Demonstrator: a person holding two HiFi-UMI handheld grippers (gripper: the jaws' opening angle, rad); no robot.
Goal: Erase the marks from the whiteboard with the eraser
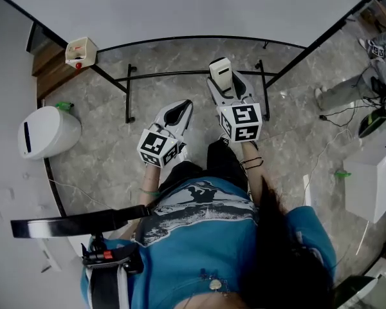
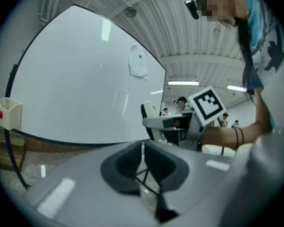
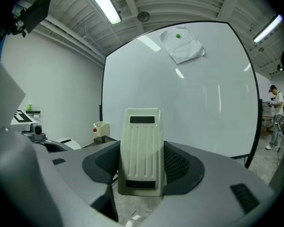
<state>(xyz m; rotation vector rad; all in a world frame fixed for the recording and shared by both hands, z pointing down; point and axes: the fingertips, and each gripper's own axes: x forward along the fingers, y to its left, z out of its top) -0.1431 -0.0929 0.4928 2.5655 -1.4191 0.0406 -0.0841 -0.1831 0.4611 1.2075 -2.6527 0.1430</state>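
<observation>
The whiteboard (image 1: 199, 8) stands in front of me, and I see no marks on its white face (image 3: 189, 98) (image 2: 85, 89). My right gripper (image 1: 222, 85) is shut on the cream ribbed eraser (image 1: 220, 71), which sticks up between the jaws (image 3: 141, 150) a little short of the board. The right gripper (image 3: 142, 167) points at the board's lower middle. My left gripper (image 1: 177, 113) hangs lower and to the left, its jaws shut on nothing (image 2: 143, 160). A white sheet (image 3: 183, 45) is pinned by a green magnet high on the board.
A small white tray (image 1: 81, 51) with a red item hangs at the board's lower left edge. The board's black stand (image 1: 128, 95) crosses the marble floor below. A white rounded device (image 1: 48, 132) sits at left; a person's legs (image 1: 354, 85), cables and a white box (image 1: 373, 172) are at right.
</observation>
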